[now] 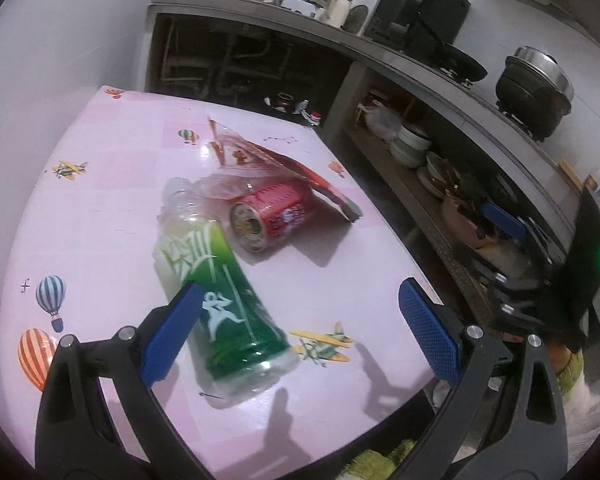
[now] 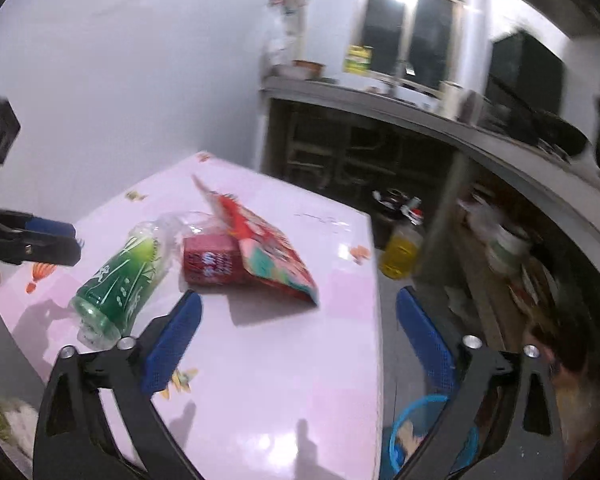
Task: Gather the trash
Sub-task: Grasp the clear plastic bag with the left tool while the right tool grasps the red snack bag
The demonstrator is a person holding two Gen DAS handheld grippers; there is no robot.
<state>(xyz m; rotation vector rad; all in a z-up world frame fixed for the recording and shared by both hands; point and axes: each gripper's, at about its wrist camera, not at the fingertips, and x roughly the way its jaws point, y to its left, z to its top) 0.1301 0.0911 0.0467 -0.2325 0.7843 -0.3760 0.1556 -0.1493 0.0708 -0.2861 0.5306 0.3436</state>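
A green-labelled plastic bottle (image 1: 216,288) lies on the pink table (image 1: 112,184), with a red can (image 1: 268,216) on its side and a red snack wrapper (image 1: 284,168) behind it. My left gripper (image 1: 300,312) is open above the bottle's base end, its left finger over the label. In the right wrist view the bottle (image 2: 120,276), can (image 2: 212,260) and wrapper (image 2: 272,256) lie ahead and left of my open, empty right gripper (image 2: 298,320). The left gripper (image 2: 48,236) shows at the far left there, and the right gripper (image 1: 504,220) at the right in the left view.
A blue-rimmed bin (image 2: 420,436) stands on the floor beside the table's right edge. A yellow oil jug (image 2: 400,252) sits on the floor farther back. A kitchen counter (image 1: 440,76) with shelves of dishes and pots runs along the right.
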